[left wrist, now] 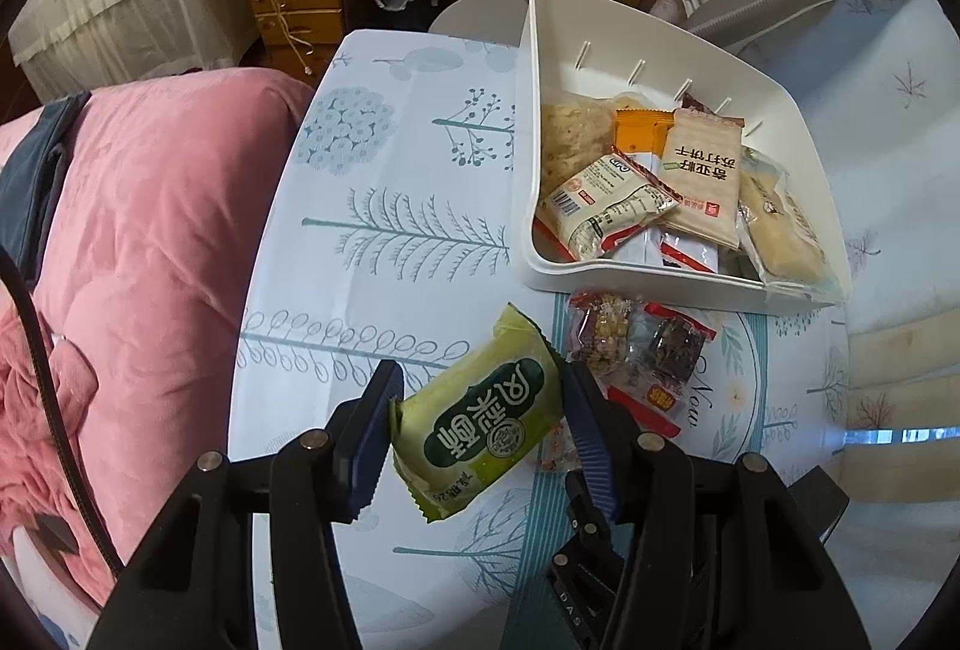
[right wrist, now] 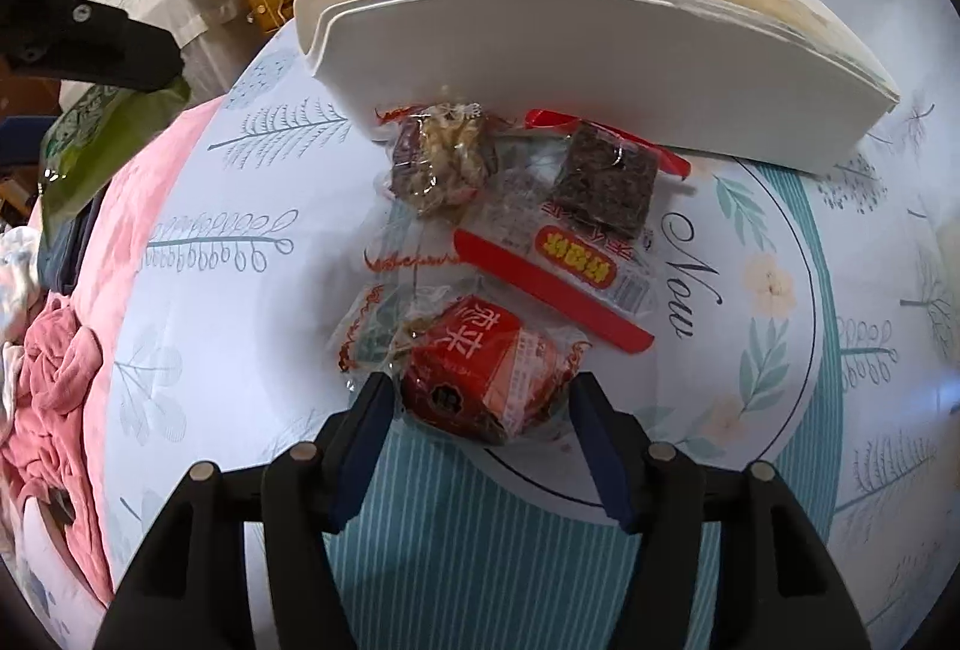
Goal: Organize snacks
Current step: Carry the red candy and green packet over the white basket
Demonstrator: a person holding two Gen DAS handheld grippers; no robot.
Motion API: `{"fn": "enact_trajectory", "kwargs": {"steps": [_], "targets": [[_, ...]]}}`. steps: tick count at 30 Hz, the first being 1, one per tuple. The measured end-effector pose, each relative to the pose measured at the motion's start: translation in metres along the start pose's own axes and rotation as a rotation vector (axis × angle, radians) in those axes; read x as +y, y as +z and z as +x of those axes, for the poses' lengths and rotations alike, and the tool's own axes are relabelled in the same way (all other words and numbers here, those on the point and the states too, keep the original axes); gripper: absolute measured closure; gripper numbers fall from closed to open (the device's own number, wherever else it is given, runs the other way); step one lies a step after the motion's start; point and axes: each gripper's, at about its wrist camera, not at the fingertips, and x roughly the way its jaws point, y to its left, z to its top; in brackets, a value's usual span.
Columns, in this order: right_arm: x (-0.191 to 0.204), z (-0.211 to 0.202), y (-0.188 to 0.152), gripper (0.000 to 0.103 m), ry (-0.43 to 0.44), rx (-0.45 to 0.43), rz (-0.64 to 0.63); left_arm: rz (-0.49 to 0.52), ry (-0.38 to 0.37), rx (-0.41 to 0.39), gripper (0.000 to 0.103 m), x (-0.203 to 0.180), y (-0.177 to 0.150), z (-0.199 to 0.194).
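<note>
Green snack packet (left wrist: 477, 413): sealed pillow pack, dark green oval label with white characters, tilted, pinched between the left gripper's (left wrist: 474, 422) pads above the table.

Red snack packet (right wrist: 480, 386): clear wrapper with red printed label, lying flat between the right gripper's (right wrist: 480, 446) spread fingers, apparently untouched.

Nut-cluster packet (right wrist: 444, 164) and dark square cake packet (right wrist: 606, 182): clear wrappers, side by side beyond the red packet.

White bin (left wrist: 540, 122): open-topped, heaped with mixed packets, farthest ahead of both grippers.
</note>
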Motion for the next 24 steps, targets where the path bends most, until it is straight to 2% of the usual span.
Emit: {"fn": "enact_trajectory", "kwargs": {"steps": [4, 13, 18, 24], "targets": [[-0.001, -0.001, 0.006, 0.048, 0.019, 0.035, 0.036, 0.017, 0.001, -0.007, 0.050, 0.002, 0.003, -0.002], [-0.013, -0.018, 0.020, 0.049, 0.171, 0.077, 0.164, 0.060, -0.021, -0.054, 0.050, -0.003, 0.018, -0.009], [-0.011, -0.039, 0.033, 0.049, 0.223, 0.039, 0.151, 0.092, -0.061, -0.090, 0.050, -0.010, 0.033, -0.017], [-0.016, -0.072, 0.058, 0.049, 0.273, -0.065, 0.115, 0.166, -0.096, -0.155, 0.050, -0.024, 0.048, -0.028]]}}
